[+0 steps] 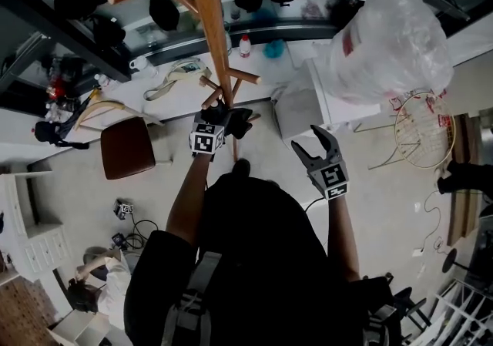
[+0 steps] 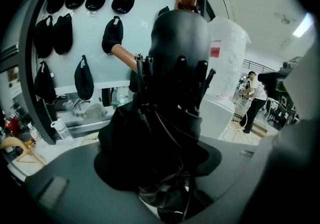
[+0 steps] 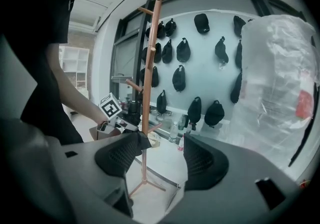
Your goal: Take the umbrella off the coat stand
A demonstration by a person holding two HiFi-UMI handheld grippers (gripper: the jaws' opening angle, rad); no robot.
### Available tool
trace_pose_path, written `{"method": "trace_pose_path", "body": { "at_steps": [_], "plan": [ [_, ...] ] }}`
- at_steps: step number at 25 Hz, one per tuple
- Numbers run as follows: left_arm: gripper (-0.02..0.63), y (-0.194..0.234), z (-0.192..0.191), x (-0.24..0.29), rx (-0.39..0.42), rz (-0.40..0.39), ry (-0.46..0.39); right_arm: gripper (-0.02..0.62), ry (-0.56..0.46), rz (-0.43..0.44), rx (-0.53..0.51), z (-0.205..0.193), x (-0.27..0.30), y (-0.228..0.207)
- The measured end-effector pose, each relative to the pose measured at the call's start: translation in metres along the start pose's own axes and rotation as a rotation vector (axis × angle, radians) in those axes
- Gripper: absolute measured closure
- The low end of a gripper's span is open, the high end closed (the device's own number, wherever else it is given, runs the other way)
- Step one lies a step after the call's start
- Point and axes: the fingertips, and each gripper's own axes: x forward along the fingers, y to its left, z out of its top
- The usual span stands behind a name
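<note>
Tongs are held in both hands, close to a wooden coat stand (image 1: 209,21). The left tongs (image 1: 228,118) are pushed right up to the pole of the stand, low down where short pegs stick out. A black folded umbrella (image 1: 239,122) is squeezed between the two halves of these tongs. In the left gripper view the umbrella (image 2: 165,113) fills most of the picture. Its soft cloth is bunched up and pressed from both sides by the left tongs (image 2: 160,168). Behind it the pole is seen, and one wooden peg (image 2: 125,56) sticks out to the left of it. It cannot be told whether the umbrella is hung on a peg.

The right tongs (image 1: 314,147) are held a little away from the stand, on its right. In the right gripper view the right tongs (image 3: 162,155) are spread apart, and nothing is held between them. The coat stand (image 3: 152,58) is seen past them, with its feet on the floor.

Black caps (image 3: 179,78) are hung in rows on the wall. A big see-through plastic bag (image 1: 393,44) is seen at the right. A brown stool (image 1: 127,148) is placed on the floor at the left.
</note>
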Motion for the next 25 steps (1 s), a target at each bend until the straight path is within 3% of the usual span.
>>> {"method": "trace_pose_path", "body": {
  "at_steps": [9,17,25],
  "plan": [
    [0.368,-0.010,0.013,-0.024,-0.033,-0.033,-0.004,0.305,-0.016,0.046,0.000,0.004,0.002,-0.001],
    [0.368,-0.011,0.021,-0.048,-0.083,0.019,-0.036,0.305,-0.029,0.110,-0.029,0.008,0.002,0.006],
    [0.368,-0.024,0.014,-0.073,-0.075,0.039,-0.024,0.313,-0.039,0.158,-0.045,0.006,-0.006,0.009]
  ]
}}
